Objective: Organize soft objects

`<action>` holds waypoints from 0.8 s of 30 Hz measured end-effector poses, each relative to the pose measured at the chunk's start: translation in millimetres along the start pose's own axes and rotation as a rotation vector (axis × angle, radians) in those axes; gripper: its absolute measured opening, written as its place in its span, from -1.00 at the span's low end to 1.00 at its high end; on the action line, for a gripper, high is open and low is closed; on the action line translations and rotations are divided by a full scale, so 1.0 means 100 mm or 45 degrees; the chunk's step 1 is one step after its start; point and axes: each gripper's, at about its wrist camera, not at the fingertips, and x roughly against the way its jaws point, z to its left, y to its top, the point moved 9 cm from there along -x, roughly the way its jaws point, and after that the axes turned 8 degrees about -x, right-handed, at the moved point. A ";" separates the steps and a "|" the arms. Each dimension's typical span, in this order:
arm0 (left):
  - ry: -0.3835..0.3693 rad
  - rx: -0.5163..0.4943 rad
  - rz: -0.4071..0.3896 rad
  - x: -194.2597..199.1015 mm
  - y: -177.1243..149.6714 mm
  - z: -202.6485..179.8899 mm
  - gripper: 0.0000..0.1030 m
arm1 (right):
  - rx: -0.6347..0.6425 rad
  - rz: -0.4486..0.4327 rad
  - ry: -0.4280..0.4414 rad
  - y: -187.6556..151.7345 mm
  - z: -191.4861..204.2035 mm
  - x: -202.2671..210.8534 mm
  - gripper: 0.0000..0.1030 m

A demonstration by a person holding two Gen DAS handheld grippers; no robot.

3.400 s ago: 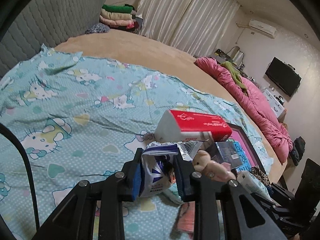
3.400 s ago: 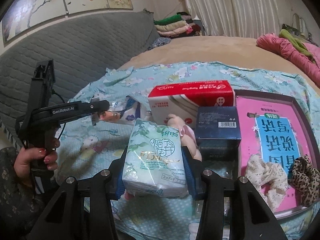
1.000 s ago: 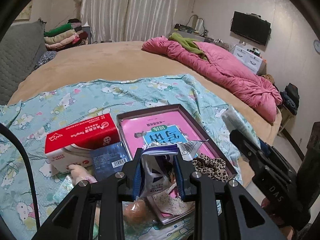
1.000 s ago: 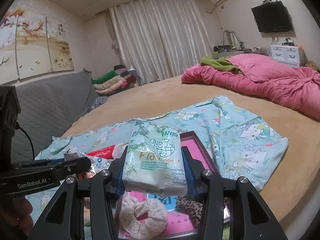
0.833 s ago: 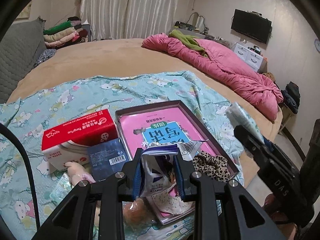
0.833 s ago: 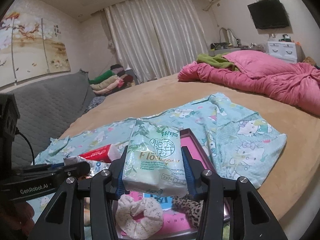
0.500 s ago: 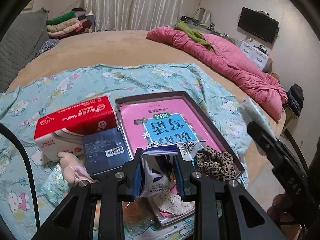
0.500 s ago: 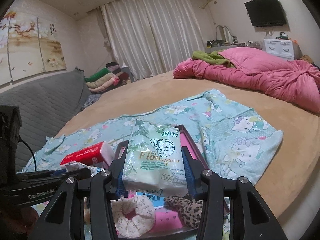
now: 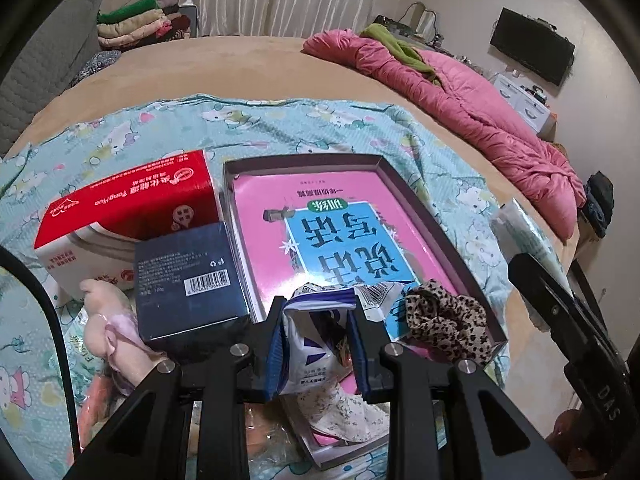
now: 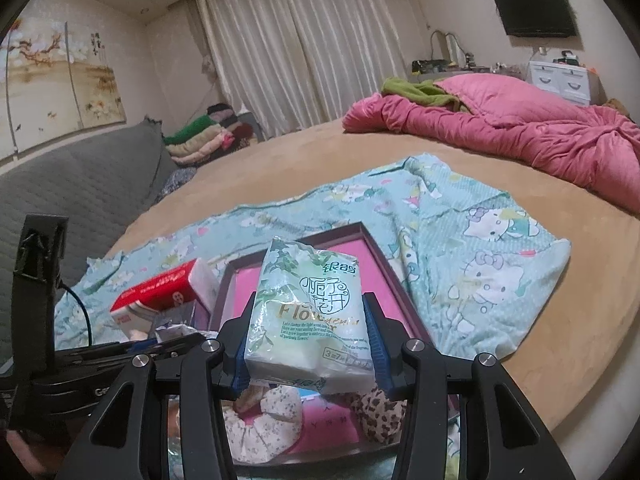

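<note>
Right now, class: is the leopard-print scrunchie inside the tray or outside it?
Inside: the leopard-print scrunchie lies on the pink book, within the tray walls.

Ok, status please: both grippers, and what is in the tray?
Left gripper shut on crumpled packet. Right gripper shut on tissue pack. Tray below: two scrunchies in the way.

Somebody's bedroom — big bed [image 10: 280,168] with a pink quilt [image 10: 500,136] upper right, curtains [image 10: 300,48] behind, wall TV [image 10: 534,8] — folded clothes [image 10: 204,136] stacked mid-left.

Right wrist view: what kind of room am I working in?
Most likely a bedroom: a big bed with a pink quilt, curtains behind it and a wall TV.
</note>
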 end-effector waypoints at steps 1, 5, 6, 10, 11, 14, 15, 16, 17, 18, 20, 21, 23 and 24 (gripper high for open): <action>0.002 -0.003 0.002 -0.01 -0.01 -0.01 -0.43 | 0.003 0.008 0.000 -0.02 0.00 -0.01 -0.05; 0.024 -0.045 0.008 -0.04 -0.03 -0.05 -0.43 | 0.017 0.057 -0.023 -0.08 -0.02 -0.09 -0.05; 0.024 -0.054 0.010 -0.05 -0.03 -0.06 -0.43 | 0.019 0.071 -0.027 -0.10 -0.02 -0.11 -0.05; 0.014 -0.070 0.026 -0.09 -0.06 -0.11 -0.43 | 0.031 0.151 -0.056 -0.23 -0.07 -0.23 -0.05; 0.015 -0.075 0.029 -0.10 -0.07 -0.11 -0.43 | 0.033 0.166 -0.066 -0.26 -0.08 -0.25 -0.05; 0.011 -0.075 0.036 -0.13 -0.07 -0.11 -0.43 | 0.033 0.206 -0.092 -0.32 -0.12 -0.31 -0.05; 0.006 -0.070 0.039 -0.14 -0.06 -0.11 -0.43 | 0.032 0.223 -0.100 -0.34 -0.14 -0.33 -0.05; 0.004 -0.068 0.041 -0.15 -0.06 -0.11 -0.43 | 0.036 0.235 -0.107 -0.37 -0.15 -0.34 -0.05; 0.003 -0.067 0.042 -0.16 -0.06 -0.11 -0.43 | 0.043 0.246 -0.122 -0.39 -0.16 -0.36 -0.05; 0.003 -0.067 0.044 -0.16 -0.06 -0.11 -0.43 | 0.054 0.258 -0.137 -0.42 -0.17 -0.38 -0.05; -0.002 -0.063 0.043 -0.17 -0.07 -0.11 -0.43 | 0.066 0.276 -0.157 -0.45 -0.19 -0.41 -0.05; -0.001 -0.066 0.043 -0.17 -0.08 -0.11 -0.42 | 0.066 0.281 -0.158 -0.46 -0.20 -0.42 -0.05; -0.007 -0.060 0.048 -0.19 -0.09 -0.10 -0.42 | 0.071 0.289 -0.167 -0.47 -0.20 -0.43 -0.05; -0.011 -0.053 0.051 -0.20 -0.10 -0.09 -0.42 | 0.079 0.291 -0.171 -0.48 -0.20 -0.44 -0.05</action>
